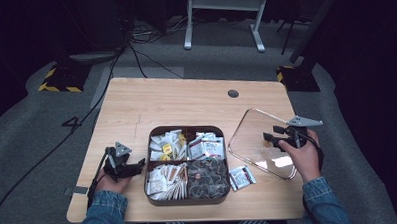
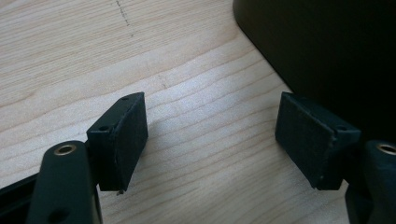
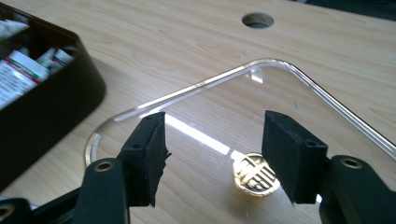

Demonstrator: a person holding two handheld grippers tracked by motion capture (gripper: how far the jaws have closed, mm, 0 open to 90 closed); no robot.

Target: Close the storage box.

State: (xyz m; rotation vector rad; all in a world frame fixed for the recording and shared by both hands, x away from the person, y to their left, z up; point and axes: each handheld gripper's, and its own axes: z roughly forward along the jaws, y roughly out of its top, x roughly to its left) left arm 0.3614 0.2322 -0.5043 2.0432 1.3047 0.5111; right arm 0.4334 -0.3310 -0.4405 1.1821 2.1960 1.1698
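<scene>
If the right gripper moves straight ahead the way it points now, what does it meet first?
Probably the clear lid: the right gripper points over it with open fingers, the gold knob just below. Depth is unclear.

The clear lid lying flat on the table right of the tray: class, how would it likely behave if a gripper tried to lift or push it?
The clear lid looks like a rigid sheet, so it should stay stiff. Its glossy surface suggests it may slide across the table rather than tip. Lying flat, its rim offers little to grip; the gold knob seems easier.
</scene>
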